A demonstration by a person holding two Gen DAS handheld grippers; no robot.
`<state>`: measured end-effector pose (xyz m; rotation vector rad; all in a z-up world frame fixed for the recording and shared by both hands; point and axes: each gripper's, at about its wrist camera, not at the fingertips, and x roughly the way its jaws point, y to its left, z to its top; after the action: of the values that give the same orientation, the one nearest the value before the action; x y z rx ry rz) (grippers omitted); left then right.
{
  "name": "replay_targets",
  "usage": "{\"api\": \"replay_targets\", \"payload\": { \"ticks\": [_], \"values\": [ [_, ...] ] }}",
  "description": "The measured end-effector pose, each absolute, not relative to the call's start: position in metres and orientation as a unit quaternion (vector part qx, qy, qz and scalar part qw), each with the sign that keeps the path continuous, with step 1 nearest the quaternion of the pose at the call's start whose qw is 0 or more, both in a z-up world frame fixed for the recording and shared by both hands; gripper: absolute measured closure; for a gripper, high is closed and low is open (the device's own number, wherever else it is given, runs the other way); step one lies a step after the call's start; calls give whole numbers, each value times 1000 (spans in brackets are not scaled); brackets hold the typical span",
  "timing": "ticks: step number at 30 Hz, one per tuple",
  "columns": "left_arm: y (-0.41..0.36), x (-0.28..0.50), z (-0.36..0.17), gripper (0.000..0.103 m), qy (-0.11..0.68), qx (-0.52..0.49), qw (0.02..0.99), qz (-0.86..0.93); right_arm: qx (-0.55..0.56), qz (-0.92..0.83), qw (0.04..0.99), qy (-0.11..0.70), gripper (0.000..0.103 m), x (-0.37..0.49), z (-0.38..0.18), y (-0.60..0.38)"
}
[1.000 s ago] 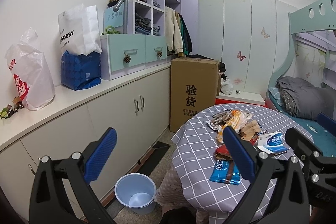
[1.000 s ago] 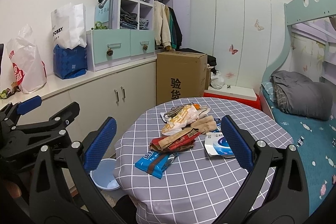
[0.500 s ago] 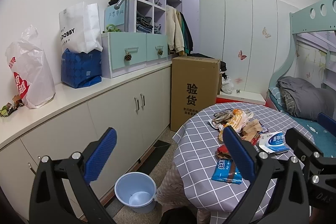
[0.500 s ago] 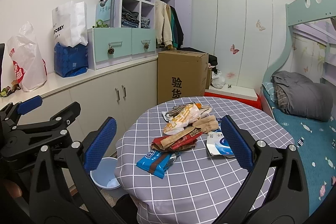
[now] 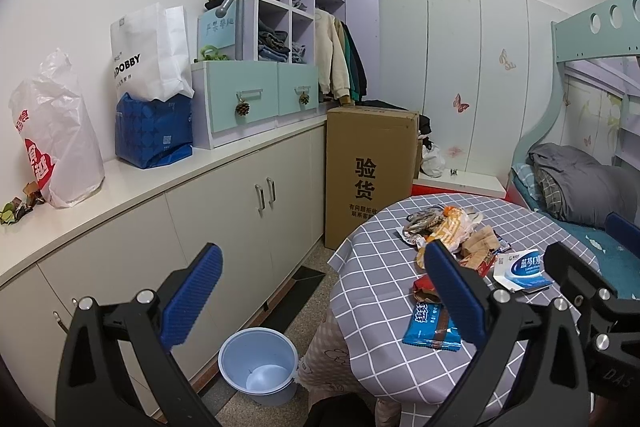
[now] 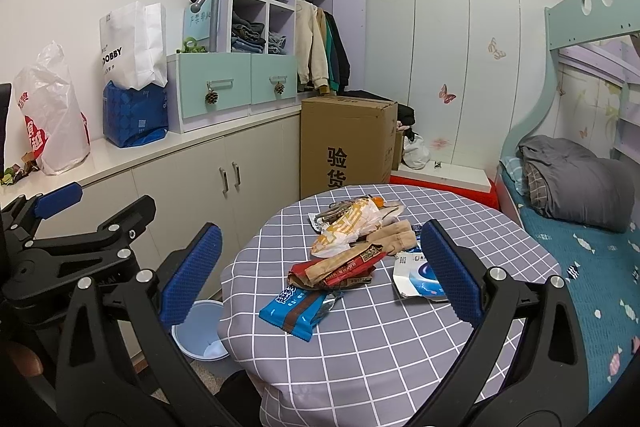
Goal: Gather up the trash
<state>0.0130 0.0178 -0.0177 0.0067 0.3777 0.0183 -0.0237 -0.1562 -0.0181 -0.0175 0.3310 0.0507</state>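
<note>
Checked tabletop (image 6: 400, 339) carries a blue wrapper (image 6: 294, 311), long axis running near-left to far-right. Both the left gripper (image 5: 320, 303) and right gripper (image 6: 320, 267) hover released, slightly nearer than before

Left of centre in the frame, the white paper bag (image 5: 150, 53) reads "DOBBY", its first letters cut off. At centre, the brown cardboard box (image 5: 370, 173) carries large black characters "验货". Smaller print elsewhere is illegible.

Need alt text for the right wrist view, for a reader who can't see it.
The open right gripper faces a round checked table with a pile of wrappers, a blue packet nearest. The open left gripper is at left, above a blue bin on the floor.
</note>
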Motion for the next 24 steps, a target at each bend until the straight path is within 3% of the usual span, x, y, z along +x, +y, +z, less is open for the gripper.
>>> {"api": "replay_targets", "payload": {
  "ticks": [24],
  "values": [
    [10,18,-24,4,201,12,980,9,-4,29,985,171,6,-21,-21,-154]
  ]
}}
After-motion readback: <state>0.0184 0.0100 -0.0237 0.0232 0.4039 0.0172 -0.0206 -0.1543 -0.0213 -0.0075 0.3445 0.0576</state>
